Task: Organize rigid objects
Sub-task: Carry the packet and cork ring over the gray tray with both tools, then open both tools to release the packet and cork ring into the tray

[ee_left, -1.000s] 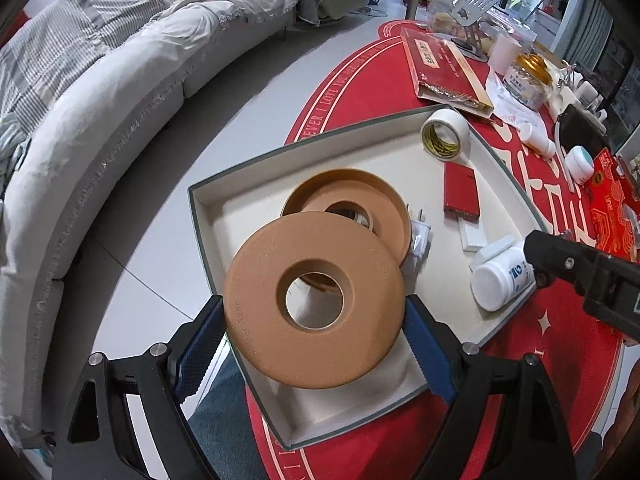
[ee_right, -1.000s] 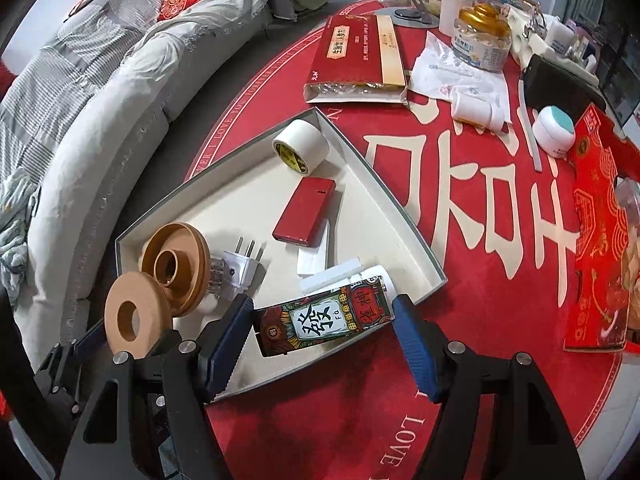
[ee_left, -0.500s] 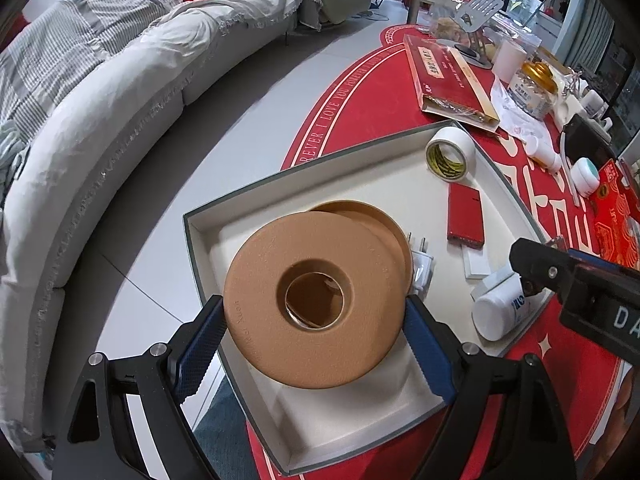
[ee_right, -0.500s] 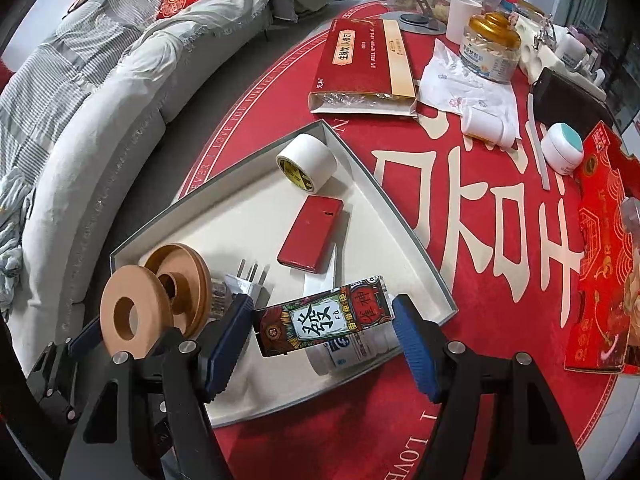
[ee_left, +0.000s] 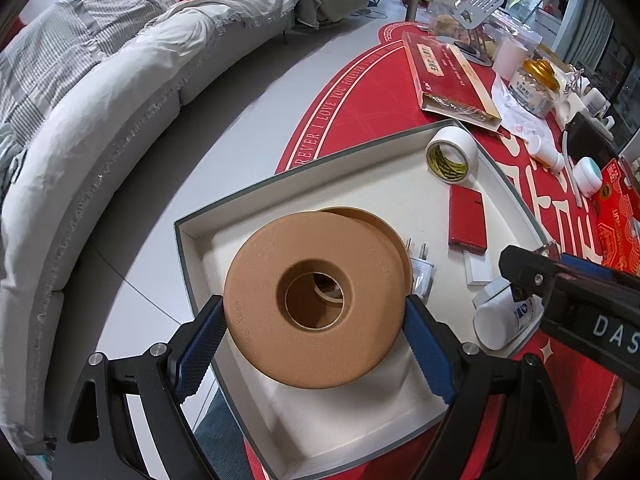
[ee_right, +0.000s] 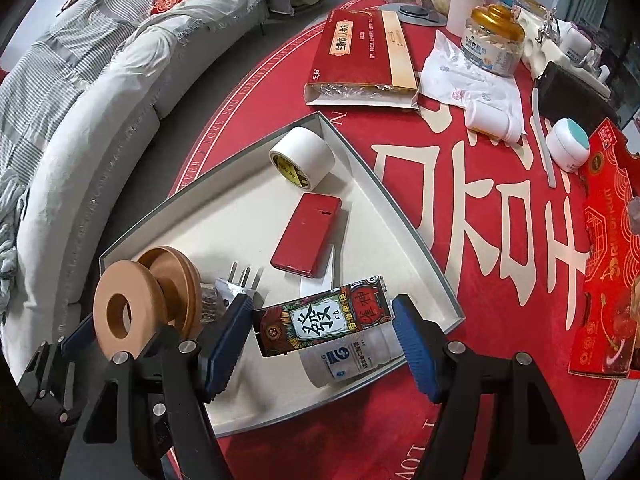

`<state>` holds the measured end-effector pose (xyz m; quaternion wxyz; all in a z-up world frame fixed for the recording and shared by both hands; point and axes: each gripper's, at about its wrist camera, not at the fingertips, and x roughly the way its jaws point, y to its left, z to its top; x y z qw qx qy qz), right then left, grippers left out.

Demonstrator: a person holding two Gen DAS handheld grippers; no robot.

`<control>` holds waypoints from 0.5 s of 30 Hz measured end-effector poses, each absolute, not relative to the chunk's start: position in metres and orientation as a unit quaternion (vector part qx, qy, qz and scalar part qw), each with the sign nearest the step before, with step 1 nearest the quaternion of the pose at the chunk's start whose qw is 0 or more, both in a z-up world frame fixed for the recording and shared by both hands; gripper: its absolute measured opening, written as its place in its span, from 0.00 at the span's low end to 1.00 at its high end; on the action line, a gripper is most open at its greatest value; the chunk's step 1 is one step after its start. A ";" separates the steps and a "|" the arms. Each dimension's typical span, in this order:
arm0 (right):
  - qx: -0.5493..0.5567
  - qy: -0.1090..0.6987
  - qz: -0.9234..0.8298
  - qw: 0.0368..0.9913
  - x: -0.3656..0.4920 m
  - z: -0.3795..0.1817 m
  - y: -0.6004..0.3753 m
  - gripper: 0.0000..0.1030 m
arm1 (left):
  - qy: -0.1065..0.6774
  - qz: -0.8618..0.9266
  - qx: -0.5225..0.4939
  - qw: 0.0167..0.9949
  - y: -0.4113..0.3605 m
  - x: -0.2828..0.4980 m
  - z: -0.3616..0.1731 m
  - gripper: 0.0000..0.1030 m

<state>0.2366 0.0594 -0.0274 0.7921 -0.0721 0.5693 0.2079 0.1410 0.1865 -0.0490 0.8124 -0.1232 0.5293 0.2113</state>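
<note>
My left gripper (ee_left: 314, 314) is shut on a tan ring (ee_left: 256, 304), holding it flat by its rim. Directly beneath lies a second tan ring (ee_left: 376, 220), mostly covered, at the near left corner of a grey-rimmed white tray (ee_left: 280, 178). My right gripper (ee_right: 320, 320) is shut on a patterned card box (ee_right: 360, 304), gripped by its two ends. The box hangs above a white bottle (ee_right: 344, 360) lying by the tray's (ee_right: 400, 216) near edge. Also in the tray are a tape roll (ee_right: 304, 156), a red case (ee_right: 308, 236) and a white plug (ee_right: 236, 284).
The tray sits on a red round cloth (ee_right: 480, 360). Beyond it lie a flat red package (ee_right: 360, 56), a gold-lidded jar (ee_right: 494, 44), a small white bottle (ee_right: 488, 118), a teal-topped pot (ee_right: 568, 144) and a red carton (ee_right: 608, 264). A grey sofa (ee_left: 80, 120) curves along the left.
The left gripper's ring now sits squarely over the ring in the tray. The right gripper has edged on with the box, which now hangs over the white bottle.
</note>
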 end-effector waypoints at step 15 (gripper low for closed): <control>-0.074 0.578 0.204 0.787 0.243 -0.037 0.063 0.70 | 0.529 0.213 -0.115 0.813 0.184 0.146 -0.054 0.86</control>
